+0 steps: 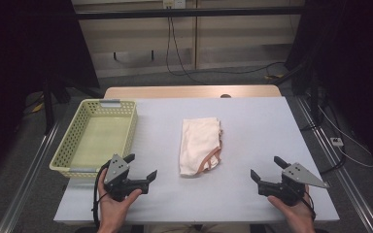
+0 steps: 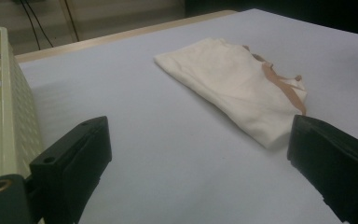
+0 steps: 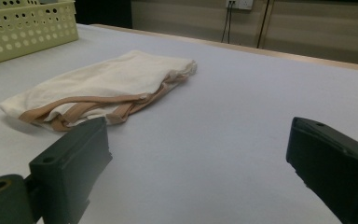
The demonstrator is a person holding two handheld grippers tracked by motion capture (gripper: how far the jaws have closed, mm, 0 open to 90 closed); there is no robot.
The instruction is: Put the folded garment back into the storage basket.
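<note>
Right, the folded garment (image 1: 200, 145) lies flat near the middle of the table (image 1: 252, 126), w/ its long side running away from the person. It's cream-white, soft-looking fabric, folded into a rough oblong. Tan/peach trim (image 3: 88, 105) runs along its edges at the near right corner, where a couple of thin strap-like bands loop out; same trim shows in the left gripper view (image 2: 279, 84). No brand, label or readable writing can be made out on it.

Left gripper (image 1: 142, 168) sits at the near left of the table, just beside the yellow-green perforated basket (image 1: 77, 141); jaws spread wide, nothing between them. Right gripper (image 1: 268, 169) sits at the near right, jaws likewise wide apart & holding nothing. Both point toward the garment, which lies between them & apart from each.
</note>
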